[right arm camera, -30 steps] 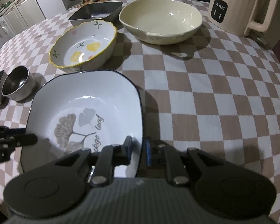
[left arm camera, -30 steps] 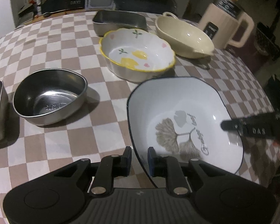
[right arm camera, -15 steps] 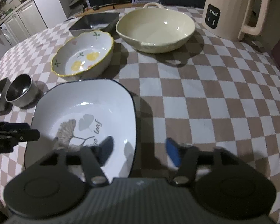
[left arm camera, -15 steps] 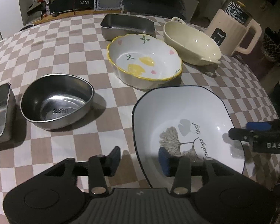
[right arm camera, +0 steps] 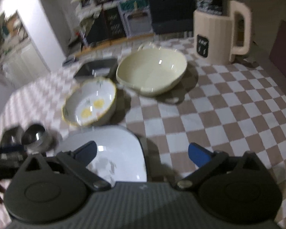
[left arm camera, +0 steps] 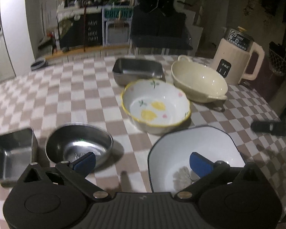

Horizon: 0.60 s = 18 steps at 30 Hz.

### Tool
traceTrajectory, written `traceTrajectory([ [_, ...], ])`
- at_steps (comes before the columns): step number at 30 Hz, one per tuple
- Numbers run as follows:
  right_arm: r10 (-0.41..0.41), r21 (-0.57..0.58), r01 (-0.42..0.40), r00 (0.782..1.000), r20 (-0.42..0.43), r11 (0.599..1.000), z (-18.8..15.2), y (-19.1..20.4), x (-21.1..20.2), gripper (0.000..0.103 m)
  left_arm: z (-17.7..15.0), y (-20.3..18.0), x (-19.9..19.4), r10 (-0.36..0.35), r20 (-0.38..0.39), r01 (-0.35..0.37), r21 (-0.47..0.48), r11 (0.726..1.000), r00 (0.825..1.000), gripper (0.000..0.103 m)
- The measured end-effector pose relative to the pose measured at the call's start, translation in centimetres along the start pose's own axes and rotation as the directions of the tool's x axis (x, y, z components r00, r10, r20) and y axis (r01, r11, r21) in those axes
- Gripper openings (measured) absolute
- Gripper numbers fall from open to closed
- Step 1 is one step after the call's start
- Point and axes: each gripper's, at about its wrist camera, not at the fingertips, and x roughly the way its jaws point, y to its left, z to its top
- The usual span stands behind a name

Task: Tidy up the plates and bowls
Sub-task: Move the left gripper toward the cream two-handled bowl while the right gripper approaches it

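The desk [left arm camera: 70, 87] is covered by a matt checked cloth in brown and white. The white square plate [left arm camera: 190, 148] looks glazed and glossy, as do the lemon-patterned bowl [left arm camera: 156, 105] and the cream bowl [left arm camera: 198, 80], both catching small highlights. The round bowl [left arm camera: 80, 145] and the two rectangular trays [left arm camera: 137, 70] [left arm camera: 11, 152] are shiny polished metal. The ribbed kettle [left arm camera: 236, 61] seems smooth cream plastic. Each claw [left arm camera: 142, 161] [right arm camera: 142, 152] is matt black plastic with blue pads [left arm camera: 200, 164]
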Motion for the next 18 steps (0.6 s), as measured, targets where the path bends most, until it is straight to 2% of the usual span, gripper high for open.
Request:
traceTrajectory([
  [4,0.025,0.195,-0.040,0.996,0.081,0.980,1.0,-1.2,0.6,0.103,0.8,0.1,-0.5,0.001,0.051,0.000,-0.008,1.000,0.999,0.103],
  [8,0.041,0.345,-0.089,0.989,0.144,0.934,1.8,-2.3,2.2,0.103,2.1,0.1,-0.7,-0.005,0.101,0.006,-0.010,1.000,0.995,0.103],
  [14,0.023,0.471,-0.079,0.992,0.123,0.879,3.7,-3.4,5.5,0.103,4.0,0.0,0.2,-0.014,0.175,0.004,0.054,0.999,0.984,0.103],
  [16,0.039,0.519,-0.103,0.990,0.133,0.849,4.3,-4.0,6.6,0.095,4.5,0.1,0.8,-0.021,0.189,0.009,0.062,0.998,0.982,0.103],
  [18,-0.003,0.568,-0.077,0.990,0.140,0.820,4.7,-4.4,7.4,0.068,5.1,0.3,1.6,-0.035,0.195,0.024,0.060,0.998,0.980,0.103],
])
